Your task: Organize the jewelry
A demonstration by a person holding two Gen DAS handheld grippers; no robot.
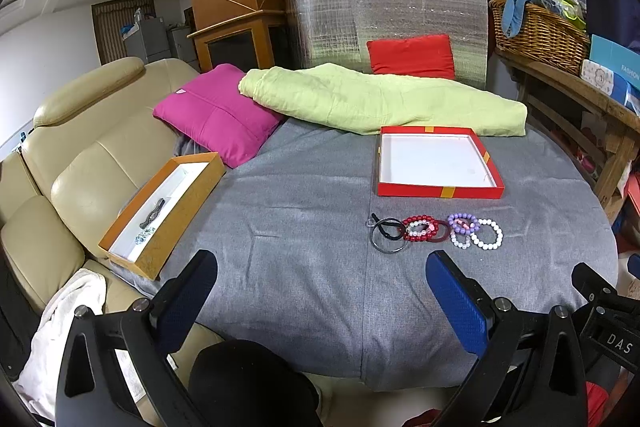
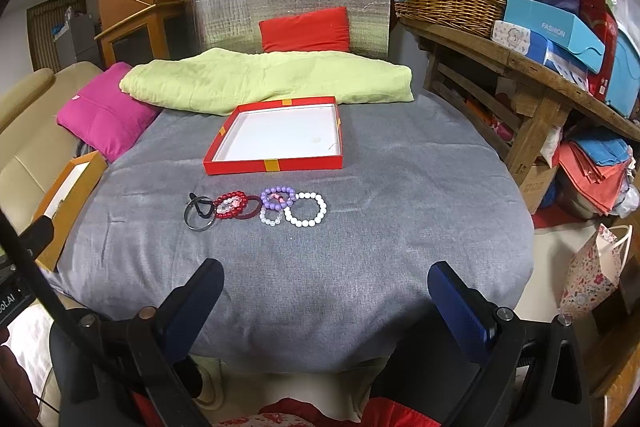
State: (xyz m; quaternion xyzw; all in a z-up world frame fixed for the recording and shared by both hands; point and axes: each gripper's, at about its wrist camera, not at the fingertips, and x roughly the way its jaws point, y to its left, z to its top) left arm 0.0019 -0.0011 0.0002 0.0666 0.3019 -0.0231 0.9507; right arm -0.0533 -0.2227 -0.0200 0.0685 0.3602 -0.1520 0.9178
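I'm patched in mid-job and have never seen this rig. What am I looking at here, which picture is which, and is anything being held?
No robot: a person holds tongs in each hand, each with a forward-looking fisheye camera. One picture looks past the left tongs, the other past the right tongs. Both are open and hold nothing. On the grey cloth lie a cluster of bracelets, an empty red tray behind them, and at the left edge an orange box with a few pieces inside.

Left gripper (image 1: 322, 269) and right gripper (image 2: 326, 277) hover, jaws spread wide (nothing held).
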